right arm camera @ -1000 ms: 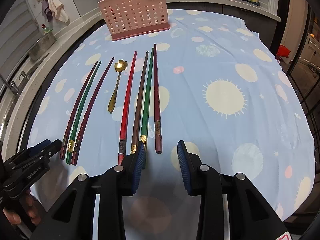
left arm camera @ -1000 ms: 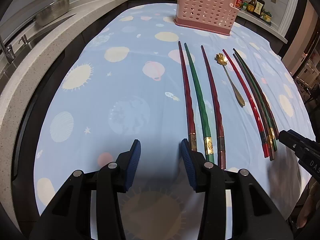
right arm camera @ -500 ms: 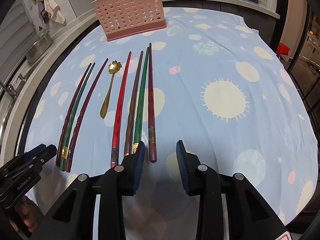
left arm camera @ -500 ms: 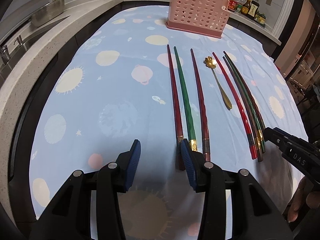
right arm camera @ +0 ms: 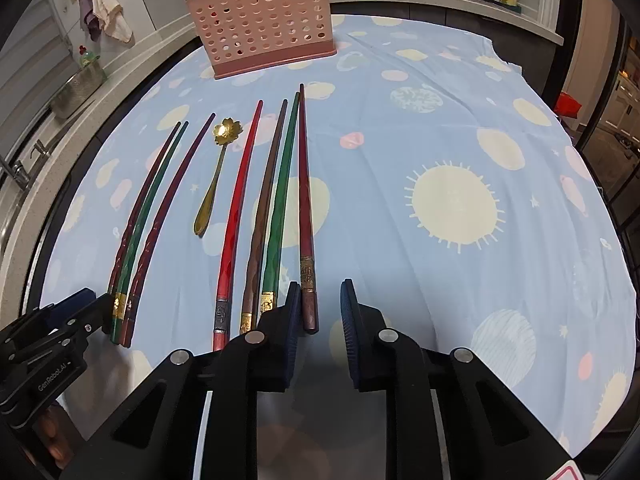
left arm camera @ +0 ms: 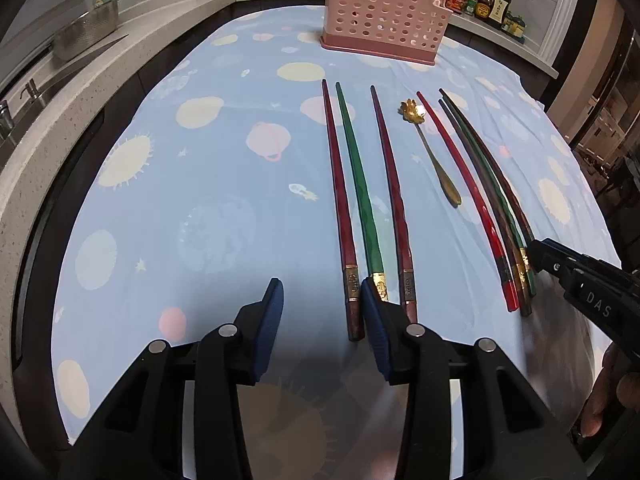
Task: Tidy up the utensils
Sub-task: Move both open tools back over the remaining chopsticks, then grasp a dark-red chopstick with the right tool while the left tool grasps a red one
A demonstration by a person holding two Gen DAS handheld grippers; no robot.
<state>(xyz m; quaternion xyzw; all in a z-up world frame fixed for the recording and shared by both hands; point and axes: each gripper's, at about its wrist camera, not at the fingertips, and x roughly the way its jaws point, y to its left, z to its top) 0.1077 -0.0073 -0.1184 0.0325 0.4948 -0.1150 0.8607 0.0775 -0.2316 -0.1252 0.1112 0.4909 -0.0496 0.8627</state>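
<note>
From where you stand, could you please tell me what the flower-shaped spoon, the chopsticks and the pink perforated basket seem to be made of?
The flower-shaped spoon looks like brass-toned metal: golden, with a bright glint in its bowl. The chopsticks appear to be lacquered wood or resin, glossy red, green and brown, with gold-coloured bands near the thick ends; which one is unclear. The pink perforated basket looks like moulded matte plastic, with even round holes.

We see a pale blue tablecloth (right arm camera: pixel 440 128) printed with suns and planets. Behind it, sauce bottles (left arm camera: pixel 490 4) line the counter (left arm camera: pixel 496 40); a metal colander (left arm camera: pixel 86 32) sits left, and a cloth (right arm camera: pixel 106 10) hangs on the wall.
</note>
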